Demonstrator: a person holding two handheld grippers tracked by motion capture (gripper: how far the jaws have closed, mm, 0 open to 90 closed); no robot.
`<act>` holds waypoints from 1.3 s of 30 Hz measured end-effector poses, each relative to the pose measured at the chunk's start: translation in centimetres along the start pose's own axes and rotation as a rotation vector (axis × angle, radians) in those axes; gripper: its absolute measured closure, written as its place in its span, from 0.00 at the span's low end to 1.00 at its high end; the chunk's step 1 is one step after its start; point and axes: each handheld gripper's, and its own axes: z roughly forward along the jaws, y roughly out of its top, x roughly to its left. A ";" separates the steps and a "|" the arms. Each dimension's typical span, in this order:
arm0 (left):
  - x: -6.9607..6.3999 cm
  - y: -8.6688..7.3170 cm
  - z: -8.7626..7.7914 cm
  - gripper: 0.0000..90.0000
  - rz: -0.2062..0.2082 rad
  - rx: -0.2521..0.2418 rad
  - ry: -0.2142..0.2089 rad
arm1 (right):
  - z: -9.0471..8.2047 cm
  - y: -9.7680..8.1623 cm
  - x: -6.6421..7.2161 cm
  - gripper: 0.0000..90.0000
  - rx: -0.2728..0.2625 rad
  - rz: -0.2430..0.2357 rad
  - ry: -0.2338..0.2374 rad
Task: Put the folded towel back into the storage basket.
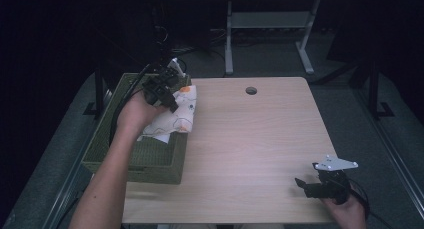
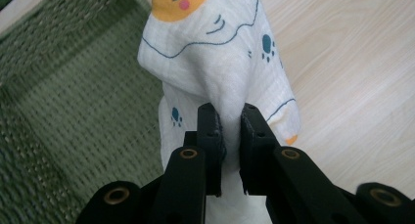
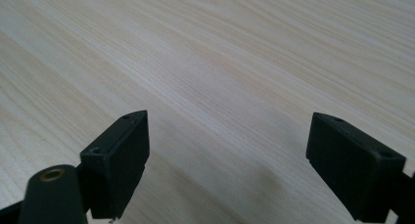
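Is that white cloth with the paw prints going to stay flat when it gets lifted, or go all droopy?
Probably droopy. The white printed cloth already bunches into folds where the left hand-held gripper pinches it, and it hangs over the edge of the green woven basket. It likely weighs little, since one small pinch holds it. It looks crinkly, so it shouldn't slip easily.

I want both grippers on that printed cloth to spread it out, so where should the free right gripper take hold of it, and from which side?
Judging by its pose, grip the loose lower hem of the cloth, which the left gripper holds pinched at a bunched fold over the basket edge. Bring the open right gripper in from the table side, where the hem hangs free.
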 end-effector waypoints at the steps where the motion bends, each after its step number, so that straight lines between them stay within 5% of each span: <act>1: 0.5 -0.4 -0.1 0.91 -0.010 -0.005 0.004 | 0.1 0.0 0.0 0.18 0.004 -0.004 0.001; 39: 5.0 -4.6 1.1 0.90 -0.079 0.026 -0.019 | 0.2 0.0 -0.1 0.18 0.009 0.005 0.004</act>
